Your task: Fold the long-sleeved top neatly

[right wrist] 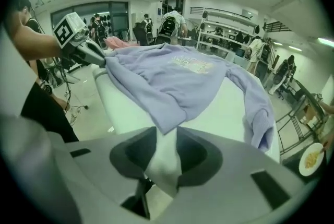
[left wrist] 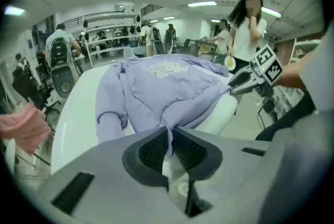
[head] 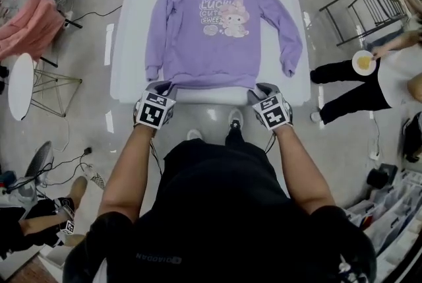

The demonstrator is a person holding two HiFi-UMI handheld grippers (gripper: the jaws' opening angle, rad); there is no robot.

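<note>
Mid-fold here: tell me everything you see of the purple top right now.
The lilac long-sleeved top lies spread, front up, on the white table, cartoon print on the chest, sleeves down its sides, ribbed cuffs. Its hem faces the person. The left gripper pinches one hem corner; the right gripper stands open at the other, not pressing it.

A glossy white rectangular table with rounded corners [head: 132, 44] carries one lilac long-sleeved sweatshirt [head: 204, 51], spread out front-up (a cartoon print with pale lettering shows on the chest). Its collar points to the far edge and its hem lies along the near edge. Both sleeves run down beside the body, their ribbed cuffs resting on the white tabletop at either side.
</note>
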